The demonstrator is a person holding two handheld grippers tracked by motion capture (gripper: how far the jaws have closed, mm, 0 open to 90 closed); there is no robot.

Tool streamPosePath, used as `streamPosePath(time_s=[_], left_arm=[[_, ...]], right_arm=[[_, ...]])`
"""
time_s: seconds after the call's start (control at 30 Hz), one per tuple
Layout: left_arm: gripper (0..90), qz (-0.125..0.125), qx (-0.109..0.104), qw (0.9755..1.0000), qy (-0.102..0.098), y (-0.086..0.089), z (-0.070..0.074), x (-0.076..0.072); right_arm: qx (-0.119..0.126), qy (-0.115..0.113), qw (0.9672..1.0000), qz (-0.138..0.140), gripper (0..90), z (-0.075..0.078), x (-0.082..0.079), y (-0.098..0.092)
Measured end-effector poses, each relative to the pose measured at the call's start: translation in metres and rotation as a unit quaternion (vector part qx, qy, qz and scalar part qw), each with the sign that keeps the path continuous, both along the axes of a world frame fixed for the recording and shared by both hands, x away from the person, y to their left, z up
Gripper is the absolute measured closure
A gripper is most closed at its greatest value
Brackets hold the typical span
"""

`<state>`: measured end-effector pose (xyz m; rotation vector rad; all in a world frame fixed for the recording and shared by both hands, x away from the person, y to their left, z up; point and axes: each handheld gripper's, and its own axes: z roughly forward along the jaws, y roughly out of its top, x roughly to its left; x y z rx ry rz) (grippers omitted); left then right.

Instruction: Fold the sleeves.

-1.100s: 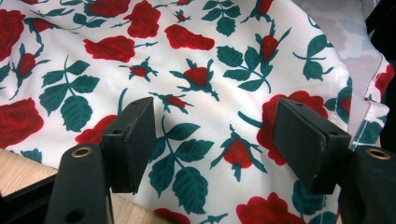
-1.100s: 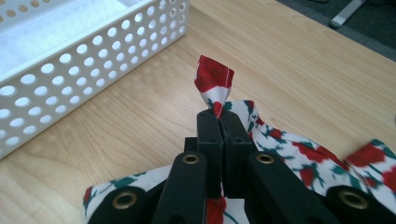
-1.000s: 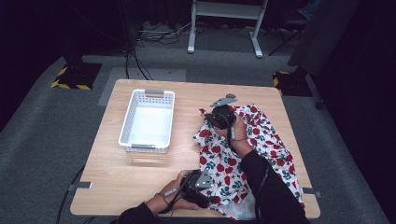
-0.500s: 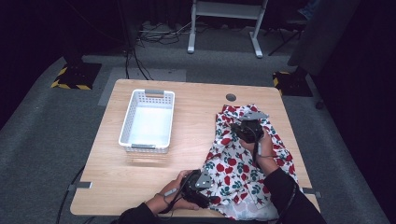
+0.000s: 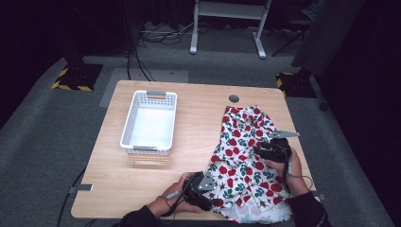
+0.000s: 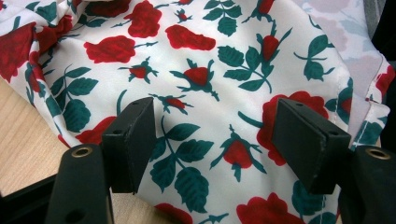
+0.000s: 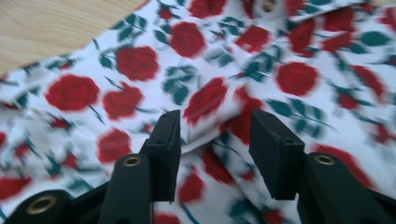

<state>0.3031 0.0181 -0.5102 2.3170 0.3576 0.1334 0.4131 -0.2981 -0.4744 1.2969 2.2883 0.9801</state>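
Observation:
A white cloth printed with red roses point(image 5: 246, 161) lies spread over the right half of the wooden table point(image 5: 198, 101). My left gripper point(image 5: 212, 195) rests at the cloth's near left edge. Its jaws point(image 6: 215, 116) stand wide apart with the cloth point(image 6: 205, 74) flat beneath them, not pinched. My right gripper point(image 5: 258, 150) hovers over the cloth's right side. Its jaws point(image 7: 215, 126) have just been opening and stand apart. A soft crease of the cloth point(image 7: 201, 100) runs under the gap, and the pads do not press on it.
A white slatted basket point(image 5: 161, 94) stands on the table's left half with nothing in it. A dark round hole point(image 5: 233, 98) marks the tabletop near the far edge. The cloth's near hem hangs over the front edge. Grey carpet surrounds the table.
My right gripper carried the cloth's far corner from the table's middle to the right and toward the near side, then opened. The cloth now lies spread out. The left gripper stayed put.

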Motion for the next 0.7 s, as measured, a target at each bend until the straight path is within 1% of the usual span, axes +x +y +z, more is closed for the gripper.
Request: streamPosePath(time_s=[0.03, 0.07, 0.1, 0.13, 0.17, 0.2, 0.23, 0.27, 0.3, 0.33, 0.37, 0.43, 0.47, 0.5, 0.57, 0.6, 0.67, 0.7], left_arm=[[30.2, 0.001, 0.000, 1.0000, 0.000, 0.000, 0.000, 0.000], [30.1, 0.005, 0.001, 1.0000, 0.000, 0.000, 0.000, -0.001], [30.1, 0.008, 0.003, 1.0000, 0.001, 0.000, 0.001, -0.001], [29.9, 0.010, 0.007, 0.9999, 0.002, 0.000, 0.002, -0.001], [29.3, 0.011, 0.015, 0.9998, -0.002, 0.000, 0.003, -0.001], [27.2, 0.014, 0.017, 0.9997, -0.008, -0.001, 0.004, -0.001], [26.5, 0.023, 0.013, 0.9996, -0.013, 0.001, 0.008, 0.001], [26.5, 0.027, 0.010, 0.9995, -0.012, 0.001, 0.009, 0.003], [26.4, 0.036, 0.010, 0.9991, -0.019, 0.001, 0.011, 0.005], [26.4, 0.042, 0.007, 0.9988, -0.023, 0.000, 0.012, 0.007], [26.5, 0.048, 0.002, 0.9986, -0.023, 0.000, 0.013, 0.011], [26.5, 0.056, 0.004, 0.9980, -0.029, -0.002, 0.013, 0.018], [26.6, 0.066, 0.004, 0.9974, -0.031, -0.003, 0.012, 0.022], [27.1, 0.070, 0.002, 0.9972, -0.027, -0.003, 0.011, 0.026], [28.9, 0.070, 0.009, 0.9970, -0.030, -0.003, 0.007, 0.031], [29.2, 0.074, 0.011, 0.9968, -0.028, -0.002, 0.005, 0.032], [29.3, 0.074, 0.013, 0.9970, -0.021, -0.001, 0.002, 0.033], [28.9, 0.073, 0.011, 0.9970, -0.023, -0.001, 0.002, 0.033]], right_arm=[[-0.012, -0.011, 0.9999, 0.003, 50.3, 0.001, -0.004, -0.010], [-0.033, -0.021, 0.9992, 0.006, 48.4, 0.002, -0.007, -0.018], [-0.059, -0.030, 0.9977, 0.010, 46.1, 0.003, -0.011, -0.027], [-0.070, -0.031, 0.9970, 0.010, 43.8, 0.002, -0.012, -0.032], [-0.084, -0.030, 0.9959, 0.013, 42.3, 0.001, -0.014, -0.039], [-0.101, -0.032, 0.9943, 0.011, 40.8, -0.001, -0.016, -0.045], [-0.111, -0.029, 0.9934, 0.007, 38.8, -0.005, -0.017, -0.057], [-0.104, -0.027, 0.9942, 0.008, 37.8, -0.006, -0.017, -0.061], [-0.094, -0.023, 0.9953, 0.007, 36.5, -0.008, -0.017, -0.066], [-0.090, -0.018, 0.9958, 0.007, 35.2, -0.009, -0.016, -0.069], [-0.091, -0.014, 0.9957, 0.009, 33.8, -0.011, -0.015, -0.070], [-0.087, -0.008, 0.9960, 0.015, 32.4, -0.015, -0.014, -0.072], [-0.084, -0.007, 0.9963, 0.017, 32.1, -0.016, -0.014, -0.072], [-0.082, -0.003, 0.9964, 0.019, 31.7, -0.018, -0.013, -0.072], [-0.083, -0.001, 0.9964, 0.019, 31.6, -0.020, -0.013, -0.071], [-0.077, -0.001, 0.9969, 0.020, 31.3, -0.020, -0.013, -0.070], [-0.073, 0.001, 0.9970, 0.024, 30.7, -0.022, -0.012, -0.069], [-0.068, 0.001, 0.9975, 0.021, 30.8, -0.022, -0.011, -0.068]])
